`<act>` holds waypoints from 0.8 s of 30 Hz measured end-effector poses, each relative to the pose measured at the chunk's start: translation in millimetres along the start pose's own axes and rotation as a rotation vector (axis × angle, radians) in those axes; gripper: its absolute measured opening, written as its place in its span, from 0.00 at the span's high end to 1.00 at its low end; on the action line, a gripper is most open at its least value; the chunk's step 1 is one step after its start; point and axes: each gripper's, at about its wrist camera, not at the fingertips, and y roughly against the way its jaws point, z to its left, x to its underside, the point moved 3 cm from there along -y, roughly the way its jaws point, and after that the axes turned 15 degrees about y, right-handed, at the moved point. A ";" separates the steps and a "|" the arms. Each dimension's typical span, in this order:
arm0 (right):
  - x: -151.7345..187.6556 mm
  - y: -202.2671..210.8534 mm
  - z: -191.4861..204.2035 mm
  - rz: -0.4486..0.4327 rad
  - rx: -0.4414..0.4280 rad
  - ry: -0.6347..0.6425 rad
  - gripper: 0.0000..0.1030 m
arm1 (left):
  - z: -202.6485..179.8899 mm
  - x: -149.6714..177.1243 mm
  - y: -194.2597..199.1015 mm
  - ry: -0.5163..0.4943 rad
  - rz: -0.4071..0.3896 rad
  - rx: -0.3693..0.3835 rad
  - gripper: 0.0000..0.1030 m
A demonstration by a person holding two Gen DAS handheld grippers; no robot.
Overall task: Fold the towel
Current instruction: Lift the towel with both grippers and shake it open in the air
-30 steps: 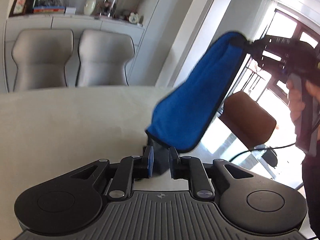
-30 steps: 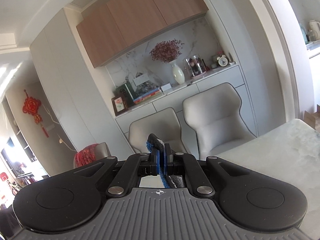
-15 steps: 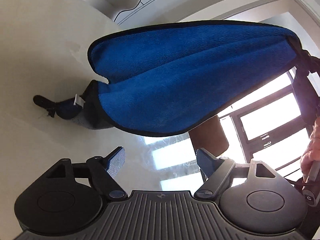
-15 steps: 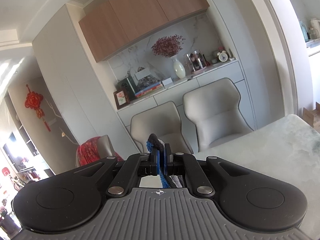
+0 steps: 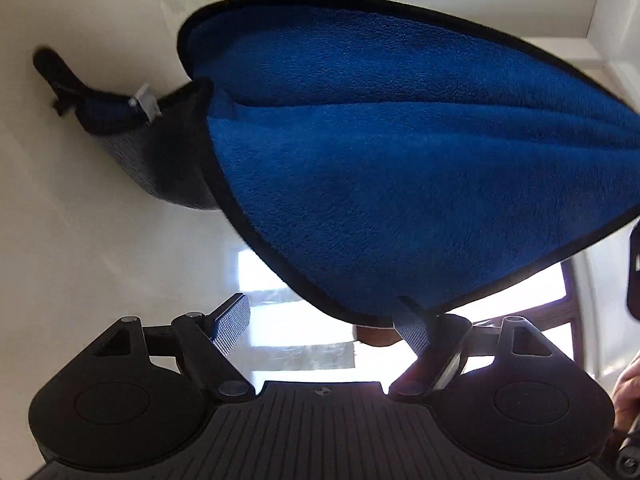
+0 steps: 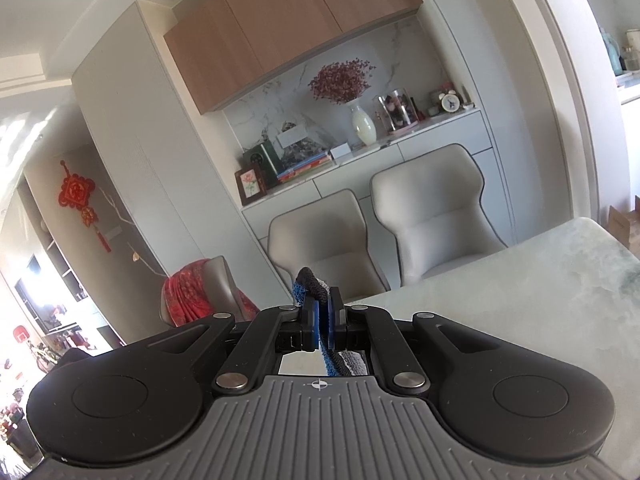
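Observation:
The blue towel (image 5: 400,168) with black trim hangs in the air above the pale table (image 5: 80,240), filling the left wrist view. Its lower corner with a white tag (image 5: 146,100) and grey underside trails on the table at the left. My left gripper (image 5: 324,324) is open and empty, just below the towel's lower hem. My right gripper (image 6: 322,312) is shut on a corner of the towel (image 6: 310,286), held high above the table; the hanging cloth is hidden from that view.
Two grey chairs (image 6: 424,216) stand behind the marble table (image 6: 520,300), with a sideboard holding a vase (image 6: 363,124) and books. A chair with a red cloth (image 6: 196,292) is at the left. A bright window (image 5: 540,312) reflects on the table.
My left gripper let go of the towel's lower corner and opened, then tilted down toward the table and came closer under the hanging towel. The right gripper kept its grip, nearly still.

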 end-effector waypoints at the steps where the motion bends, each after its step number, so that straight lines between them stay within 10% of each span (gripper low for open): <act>1: 0.8 0.4 -0.9 0.006 -0.001 0.002 0.95 | 0.7 1.0 -1.5 0.018 -0.007 0.031 0.20; 8: 2.9 7.6 -11.0 0.019 0.000 -0.005 0.95 | 0.1 4.7 -7.4 0.055 -0.055 0.129 0.28; 12: 2.4 9.1 -15.9 0.015 0.017 -0.001 0.95 | -7.1 6.6 -2.1 -0.012 -0.052 0.134 0.65; 16: 5.0 10.4 -27.0 0.010 0.034 -0.029 0.95 | -18.7 4.6 23.4 -0.077 -0.146 0.168 0.78; 24: 2.4 15.8 -33.1 -0.016 0.017 -0.065 0.95 | -33.9 -7.0 50.4 -0.131 -0.228 0.188 0.87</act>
